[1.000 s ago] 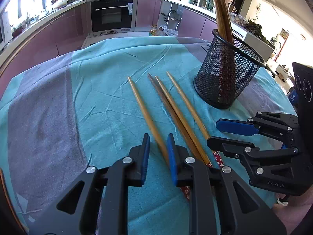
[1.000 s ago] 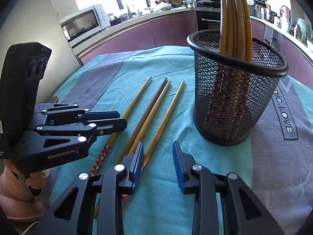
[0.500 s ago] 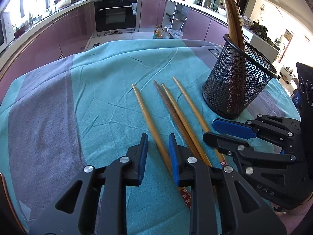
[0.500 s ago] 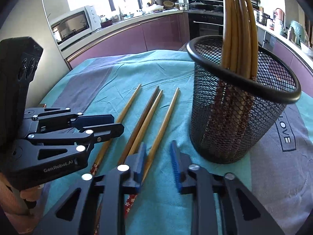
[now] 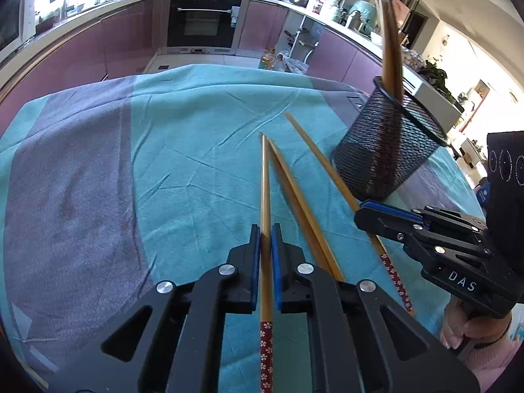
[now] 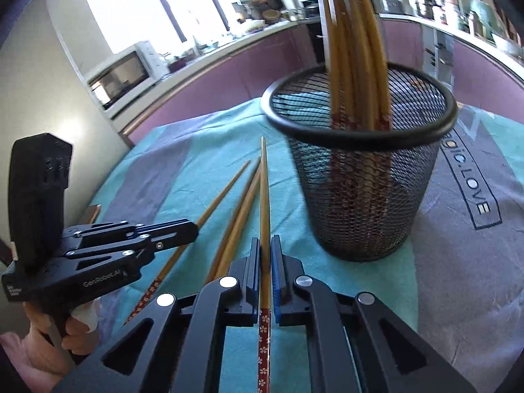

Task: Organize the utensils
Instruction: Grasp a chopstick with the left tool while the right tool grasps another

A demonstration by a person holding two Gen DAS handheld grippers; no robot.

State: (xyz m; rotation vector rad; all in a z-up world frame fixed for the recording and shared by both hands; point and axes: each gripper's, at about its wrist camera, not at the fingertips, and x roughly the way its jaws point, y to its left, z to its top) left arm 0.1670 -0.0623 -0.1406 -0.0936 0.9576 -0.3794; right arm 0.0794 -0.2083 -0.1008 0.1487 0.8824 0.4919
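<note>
My left gripper (image 5: 266, 232) is shut on a bamboo chopstick (image 5: 264, 190) whose tip points away along the fingers. My right gripper (image 6: 266, 245) is shut on another chopstick (image 6: 264, 196) in the same way. Two more chopsticks (image 5: 294, 196) lie side by side on the teal cloth between the grippers; they show in the right view too (image 6: 239, 216). The black mesh cup (image 6: 363, 177) stands upright just right of my right gripper, with several chopsticks (image 6: 353, 49) in it. It also shows in the left view (image 5: 383, 154). Each gripper shows in the other's view: right (image 5: 373, 216), left (image 6: 183, 231).
A teal and grey cloth (image 5: 98, 180) covers the table. Purple kitchen cabinets and an oven (image 5: 199, 23) stand beyond the far edge. A microwave (image 6: 121, 78) sits on the counter at the left.
Both grippers have closed, each on one chopstick, and lifted it off the cloth. The right gripper has moved nearer the mesh cup.
</note>
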